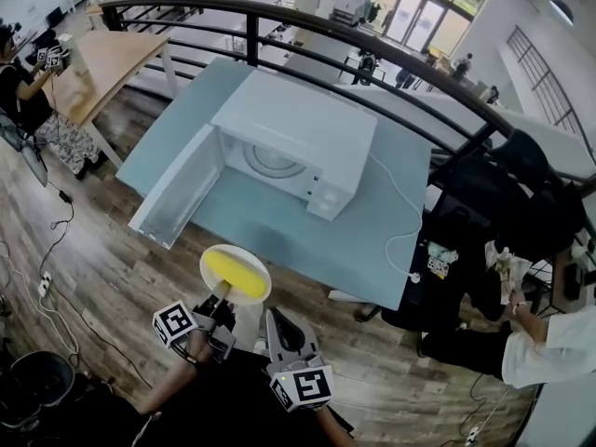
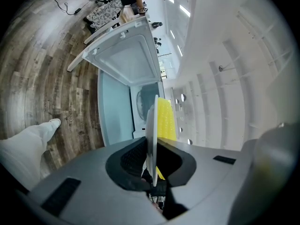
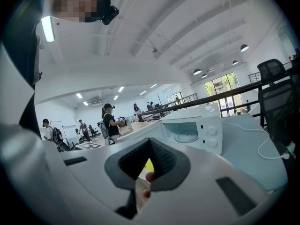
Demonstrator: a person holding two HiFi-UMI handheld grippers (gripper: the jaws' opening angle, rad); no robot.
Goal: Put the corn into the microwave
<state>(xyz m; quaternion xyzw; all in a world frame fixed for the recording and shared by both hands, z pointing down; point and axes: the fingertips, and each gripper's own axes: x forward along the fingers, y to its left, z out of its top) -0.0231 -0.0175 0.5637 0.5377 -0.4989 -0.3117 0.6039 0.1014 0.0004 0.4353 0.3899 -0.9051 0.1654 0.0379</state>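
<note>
In the head view, a white microwave oven sits in the upper middle of the frame on a pale blue table. Its hinged door hangs open toward the left. At lower centre, off the table's near edge and over the wooden floor, the left gripper grips the rim of a round white plate. The yellow corn cob lies on that plate. The right gripper waits just right of it, jaws drawn together on nothing.

In the left gripper view, the plate runs edge-on down the middle, pinched firmly between the jaws of the left gripper. The corn lies against its right face. The oven cavity opens straight behind it, and the door fills the upper centre.

The line of approach looks good. The plate should probably travel flat so the cob cannot roll. It should stay right of the door's edge and enter low enough to settle on the turntable.

In the right gripper view, the right gripper has its jaws nearly touching, with only a sliver of yellow showing through the gap. The microwave stands at right of centre. This hand is best kept clear of the doorway, free to steady the door if needed.
</note>
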